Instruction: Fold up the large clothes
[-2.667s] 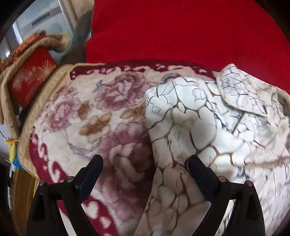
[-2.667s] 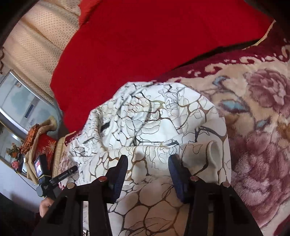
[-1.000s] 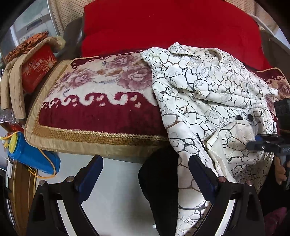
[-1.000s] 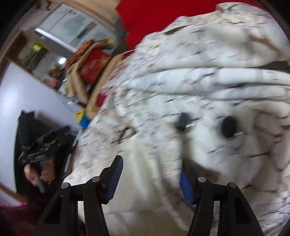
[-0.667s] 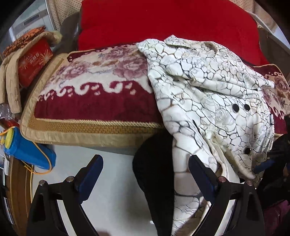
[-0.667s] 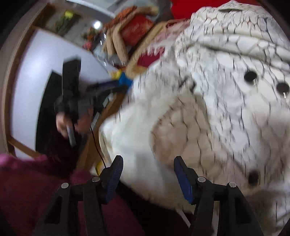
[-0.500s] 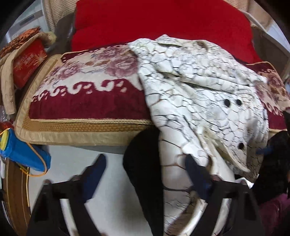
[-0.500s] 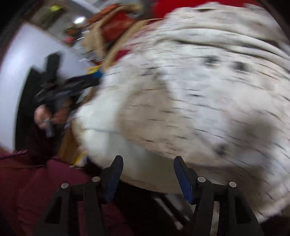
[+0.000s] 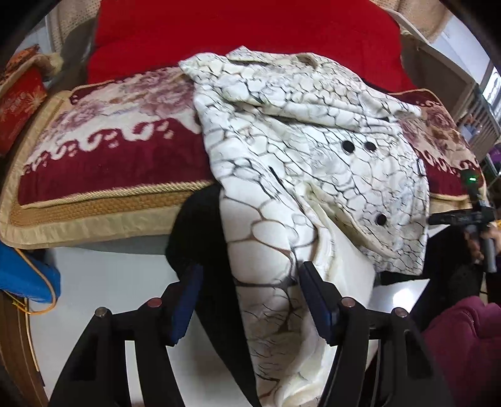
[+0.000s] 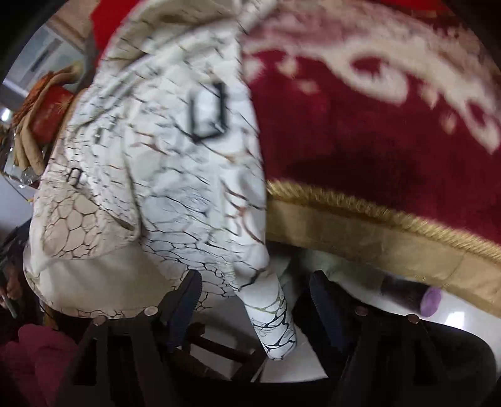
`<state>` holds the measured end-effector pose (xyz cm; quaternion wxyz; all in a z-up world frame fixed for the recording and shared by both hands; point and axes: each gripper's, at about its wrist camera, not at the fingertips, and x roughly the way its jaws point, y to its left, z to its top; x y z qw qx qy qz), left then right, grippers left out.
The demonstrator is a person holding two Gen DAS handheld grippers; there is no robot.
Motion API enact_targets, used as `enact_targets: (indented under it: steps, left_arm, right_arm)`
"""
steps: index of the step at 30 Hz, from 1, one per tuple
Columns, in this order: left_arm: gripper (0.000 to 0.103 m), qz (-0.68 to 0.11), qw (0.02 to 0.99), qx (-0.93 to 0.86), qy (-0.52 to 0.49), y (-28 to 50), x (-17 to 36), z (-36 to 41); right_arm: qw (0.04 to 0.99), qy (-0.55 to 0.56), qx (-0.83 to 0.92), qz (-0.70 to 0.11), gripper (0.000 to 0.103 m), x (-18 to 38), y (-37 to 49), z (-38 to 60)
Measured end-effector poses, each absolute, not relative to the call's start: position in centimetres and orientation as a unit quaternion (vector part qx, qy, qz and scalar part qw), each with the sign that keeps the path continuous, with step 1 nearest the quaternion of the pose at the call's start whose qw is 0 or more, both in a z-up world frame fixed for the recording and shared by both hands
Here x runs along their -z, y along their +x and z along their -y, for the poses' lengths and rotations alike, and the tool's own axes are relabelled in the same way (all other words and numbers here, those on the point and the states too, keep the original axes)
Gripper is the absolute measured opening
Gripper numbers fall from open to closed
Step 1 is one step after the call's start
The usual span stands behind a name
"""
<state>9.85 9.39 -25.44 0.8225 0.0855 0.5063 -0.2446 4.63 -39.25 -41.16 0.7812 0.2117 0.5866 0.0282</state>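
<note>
A large cream coat (image 9: 307,150) with a dark crackle print and black buttons lies across the floral seat cushion (image 9: 103,150), and its lower part hangs over the front edge. My left gripper (image 9: 250,297) is open, with a hanging fold of the coat between its fingers. My right gripper (image 10: 253,300) is open at the coat's right hanging edge (image 10: 188,175), and a narrow strip of the coat (image 10: 275,325) hangs between its fingers. The right gripper also shows at the right of the left wrist view (image 9: 463,216).
A red back cushion (image 9: 244,28) stands behind the seat. A red box (image 9: 18,103) sits at far left. A blue object (image 9: 28,275) lies on the white floor. A dark garment (image 9: 200,238) hangs under the coat. A purple-tipped object (image 10: 429,300) lies under the cushion's gold edge (image 10: 375,231).
Both grippers pulled back from the seat and dropped to the coat's hanging lower edge. The left gripper's fingers have narrowed around the hanging fold. The right view swung right along the hem.
</note>
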Motion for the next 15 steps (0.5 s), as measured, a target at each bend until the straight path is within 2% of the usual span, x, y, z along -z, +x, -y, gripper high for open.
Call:
enact_targets:
  steps: [5,6,8,9,10,11,13,15]
  left_arm:
    - [0.065,-0.508,0.82,0.258,0.053,9.9,25.6,-10.1]
    - [0.063,-0.509,0.819,0.261,0.044,9.9,25.6,-10.3]
    - [0.054,-0.504,0.822,0.263,0.042,9.8,25.5,-10.5]
    - [0.048,-0.502,0.823,0.263,0.04,9.8,25.4,-10.6]
    - [0.042,-0.501,0.823,0.265,0.034,9.9,25.4,-10.8]
    - [0.038,-0.5,0.824,0.267,0.027,9.9,25.3,-11.0]
    - [0.019,-0.497,0.823,0.277,0.015,9.9,25.2,-11.3]
    - [0.019,-0.495,0.822,0.281,0.014,10.0,25.1,-11.1]
  right_arm:
    - [0.741,0.271,-0.062,-0.611,0.075,46.0,6.9,38.2]
    - [0.737,0.271,-0.059,-0.617,0.075,46.7,7.3,38.0]
    - [0.731,0.254,-0.063,-0.63,0.073,47.9,8.0,36.8]
    - [0.735,0.25,-0.069,-0.627,0.059,48.1,8.2,36.1]
    - [0.737,0.245,-0.071,-0.626,0.034,48.0,8.3,35.8]
    - [0.743,0.231,-0.066,-0.624,0.025,47.6,8.3,35.3]
    - [0.755,0.232,-0.065,-0.61,0.014,46.4,8.2,34.8]
    - [0.777,0.245,-0.103,-0.571,0.01,43.6,7.8,33.6]
